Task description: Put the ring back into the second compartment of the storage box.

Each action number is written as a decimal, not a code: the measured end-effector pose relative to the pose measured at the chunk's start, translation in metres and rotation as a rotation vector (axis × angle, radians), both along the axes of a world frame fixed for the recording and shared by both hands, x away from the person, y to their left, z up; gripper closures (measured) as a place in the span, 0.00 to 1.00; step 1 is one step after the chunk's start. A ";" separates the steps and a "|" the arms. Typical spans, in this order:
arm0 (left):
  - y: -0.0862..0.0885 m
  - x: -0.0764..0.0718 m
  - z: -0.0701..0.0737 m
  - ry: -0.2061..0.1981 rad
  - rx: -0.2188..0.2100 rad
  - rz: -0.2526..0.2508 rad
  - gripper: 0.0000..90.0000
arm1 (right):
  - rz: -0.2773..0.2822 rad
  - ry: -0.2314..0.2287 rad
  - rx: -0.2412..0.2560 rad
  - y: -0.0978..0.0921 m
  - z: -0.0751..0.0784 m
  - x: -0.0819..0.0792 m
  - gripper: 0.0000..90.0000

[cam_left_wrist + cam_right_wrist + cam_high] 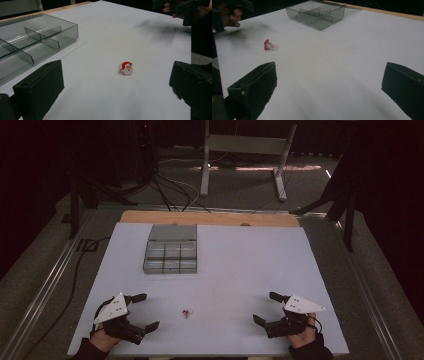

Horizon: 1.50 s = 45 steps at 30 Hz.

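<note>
A small Santa-face ring (pixel 186 313) (pixel 127 68) (pixel 269 45), red and white with a clear band, lies on the white table (pixel 240 270) near the front, between both hands. My left gripper (pixel 145 311) (pixel 117 87) rests open at the front left, jaws wide apart, with the ring ahead of them. At the front right my right gripper (pixel 265 307) (pixel 329 87) is open too, holding nothing; the ring lies off to its far left. A clear grey compartment box (pixel 170 249) (pixel 30 45) (pixel 318 13) with several empty cells stands at the back left of the table.
A wooden strip (pixel 210 218) edges the table's far side. Beyond it stand a white desk frame (pixel 245 160) and cables (pixel 170 190) on the floor. A metal rail (pixel 45 280) runs along the left side.
</note>
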<state>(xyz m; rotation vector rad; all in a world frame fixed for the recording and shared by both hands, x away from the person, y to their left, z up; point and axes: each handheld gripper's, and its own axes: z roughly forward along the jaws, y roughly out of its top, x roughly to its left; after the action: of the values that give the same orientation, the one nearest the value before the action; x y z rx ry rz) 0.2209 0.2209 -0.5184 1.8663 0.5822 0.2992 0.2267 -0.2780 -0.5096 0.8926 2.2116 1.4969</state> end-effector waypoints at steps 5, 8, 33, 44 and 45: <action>-0.002 0.001 -0.002 0.008 0.011 -0.012 0.00 | -0.005 -0.005 0.006 0.000 0.000 0.001 0.00; -0.002 0.001 -0.002 0.010 0.018 -0.020 0.00 | -0.010 -0.008 0.005 0.000 0.000 0.001 0.00; -0.005 0.002 0.013 0.028 -0.003 -0.012 0.00 | -0.027 -0.022 0.046 0.002 0.005 0.001 0.00; -0.013 0.004 0.029 0.019 -0.015 -0.012 0.00 | -0.021 -0.019 0.044 0.004 0.005 0.001 0.00; -0.015 0.004 0.030 0.018 -0.019 -0.013 0.00 | -0.021 -0.018 0.045 0.004 0.005 0.001 0.00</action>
<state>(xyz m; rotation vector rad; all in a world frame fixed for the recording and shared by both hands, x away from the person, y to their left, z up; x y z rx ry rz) 0.2251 0.2063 -0.4880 1.8551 0.5827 0.2678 0.2274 -0.2740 -0.5047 0.9093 2.1572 1.5451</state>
